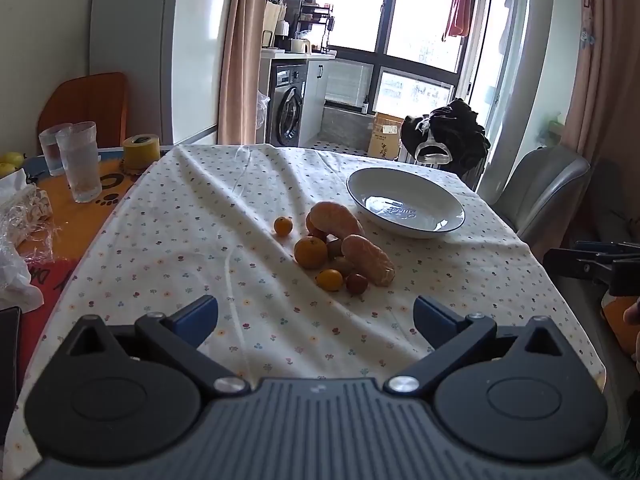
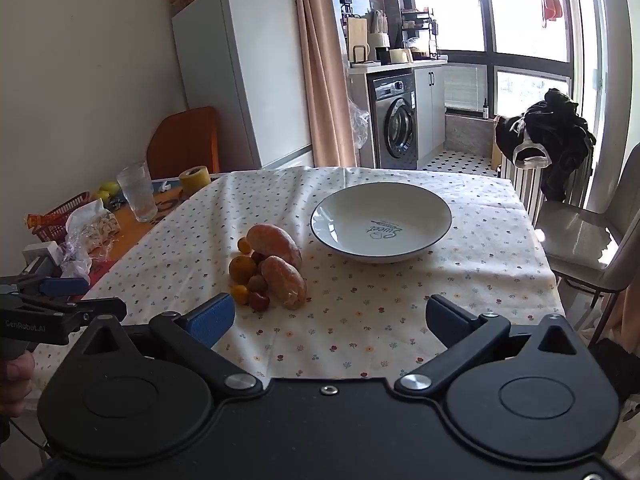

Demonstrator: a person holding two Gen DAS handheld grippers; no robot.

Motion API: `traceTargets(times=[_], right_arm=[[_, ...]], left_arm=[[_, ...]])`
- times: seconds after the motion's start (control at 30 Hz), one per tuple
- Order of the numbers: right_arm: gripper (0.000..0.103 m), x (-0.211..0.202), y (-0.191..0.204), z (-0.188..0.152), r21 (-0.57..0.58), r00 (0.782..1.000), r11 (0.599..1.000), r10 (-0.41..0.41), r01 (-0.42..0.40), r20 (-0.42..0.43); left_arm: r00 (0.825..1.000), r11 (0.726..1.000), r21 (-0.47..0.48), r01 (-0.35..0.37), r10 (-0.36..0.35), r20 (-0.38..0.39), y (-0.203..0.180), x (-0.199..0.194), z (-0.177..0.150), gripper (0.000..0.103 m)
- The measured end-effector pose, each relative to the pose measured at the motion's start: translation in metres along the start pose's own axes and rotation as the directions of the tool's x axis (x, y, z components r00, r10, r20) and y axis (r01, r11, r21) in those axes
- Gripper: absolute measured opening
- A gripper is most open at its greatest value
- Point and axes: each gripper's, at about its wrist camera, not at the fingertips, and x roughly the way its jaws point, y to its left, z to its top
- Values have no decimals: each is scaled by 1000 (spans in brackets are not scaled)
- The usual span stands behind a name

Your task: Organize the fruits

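A heap of fruit (image 1: pixel 336 248) (image 2: pixel 268 266) lies mid-table on the flowered cloth: two large peeled orange pieces, small round oranges, brownish fruits and a dark red one. One small orange (image 1: pixel 283 226) sits apart to the left. A white bowl with a dark rim (image 1: pixel 452 200) (image 2: pixel 440 208) stands empty behind and right of the heap. My left gripper (image 1: pixel 316 316) is open over the cloth, short of the heap. My right gripper (image 2: pixel 330 316) is open too, nothing between its fingers. Each gripper shows at the edge of the other's view.
Two glasses (image 1: pixel 78 160), a yellow tape roll (image 1: pixel 140 150) and crumpled plastic wrap (image 1: pixel 24 216) sit at the table's left end. A red basket (image 2: pixel 60 216) is there too. A grey chair (image 2: pixel 588 240) stands at the right side; the table edge drops off near it.
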Motion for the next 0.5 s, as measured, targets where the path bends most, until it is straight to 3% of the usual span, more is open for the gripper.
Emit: traceTargets(times=[0.5], right_arm=[[103,0,5,0,-12,1000,1000,17,-17,5]], left_arm=[[1000,1000,-13,0,0,0,5,-1,-1,103]])
